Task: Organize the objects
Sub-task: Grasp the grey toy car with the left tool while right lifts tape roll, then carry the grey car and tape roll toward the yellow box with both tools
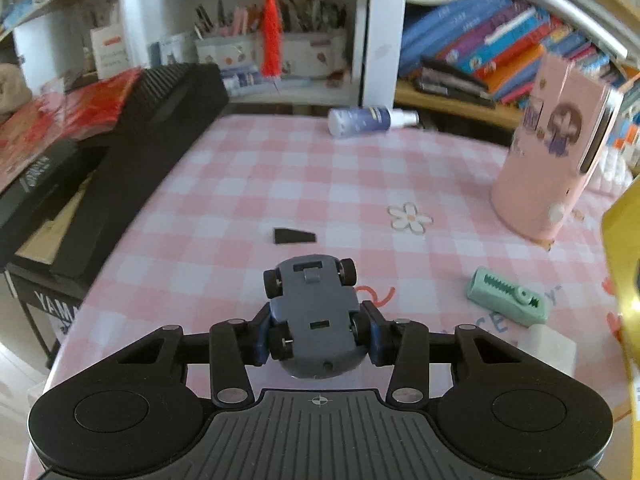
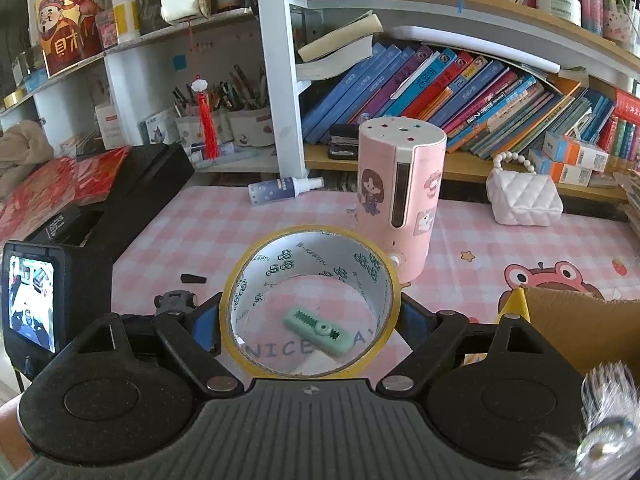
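Observation:
A grey-blue toy car (image 1: pixel 314 312) lies upside down, wheels up, between the blue pads of my left gripper (image 1: pixel 316 336), which is shut on its sides low over the pink checked table (image 1: pixel 280 168). The car's end (image 2: pixel 176 301) also shows in the right wrist view. My right gripper (image 2: pixel 310 318) is shut on a roll of yellow tape (image 2: pixel 280 264), held upright above the table. Through the roll's hole I see a green toothed clip (image 2: pixel 318 330) lying on the cloth; it sits right of the car (image 1: pixel 506 302).
A pink cylinder with stickers (image 2: pixel 400 200) stands behind the tape. A spray bottle (image 2: pixel 280 190) lies at the far edge, a small black wedge (image 1: pixel 292 236) ahead of the car. A cardboard box (image 2: pixel 568 328) is at the right, a black case (image 1: pixel 140 140) along the left.

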A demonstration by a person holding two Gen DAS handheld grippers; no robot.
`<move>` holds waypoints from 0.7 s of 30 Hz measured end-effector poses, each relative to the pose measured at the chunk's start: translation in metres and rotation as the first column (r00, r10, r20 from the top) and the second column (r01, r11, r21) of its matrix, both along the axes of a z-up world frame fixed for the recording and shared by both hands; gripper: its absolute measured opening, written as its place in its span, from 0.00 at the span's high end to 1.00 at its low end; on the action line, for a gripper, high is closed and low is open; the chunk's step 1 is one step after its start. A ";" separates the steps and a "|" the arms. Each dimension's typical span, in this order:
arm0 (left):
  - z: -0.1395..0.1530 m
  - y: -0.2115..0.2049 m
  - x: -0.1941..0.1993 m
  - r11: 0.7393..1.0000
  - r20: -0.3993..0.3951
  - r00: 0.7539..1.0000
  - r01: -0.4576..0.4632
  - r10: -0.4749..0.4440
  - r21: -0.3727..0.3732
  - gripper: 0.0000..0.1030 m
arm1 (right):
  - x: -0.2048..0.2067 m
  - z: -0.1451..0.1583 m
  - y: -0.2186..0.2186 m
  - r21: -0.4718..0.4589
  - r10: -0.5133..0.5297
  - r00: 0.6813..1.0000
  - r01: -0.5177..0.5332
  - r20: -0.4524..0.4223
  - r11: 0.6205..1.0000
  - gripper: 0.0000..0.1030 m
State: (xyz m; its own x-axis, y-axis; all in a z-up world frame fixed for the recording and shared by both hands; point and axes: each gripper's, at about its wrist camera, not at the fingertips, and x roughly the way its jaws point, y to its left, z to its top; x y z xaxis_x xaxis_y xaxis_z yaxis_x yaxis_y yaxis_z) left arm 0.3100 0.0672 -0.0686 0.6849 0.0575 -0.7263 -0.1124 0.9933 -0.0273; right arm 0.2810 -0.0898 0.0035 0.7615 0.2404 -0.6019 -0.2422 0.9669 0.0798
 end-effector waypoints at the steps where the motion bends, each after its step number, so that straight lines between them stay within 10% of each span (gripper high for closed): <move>1: 0.004 0.002 -0.005 1.000 0.011 1.000 0.001 -0.001 -0.004 0.59 | -0.002 0.001 0.000 0.001 0.003 1.000 -0.003 0.004 1.000 0.18; 21: 0.070 0.029 -0.162 0.997 0.119 0.993 0.017 -0.008 -0.074 0.59 | -0.072 0.001 0.009 -0.041 0.100 0.995 -0.101 -0.024 0.994 0.17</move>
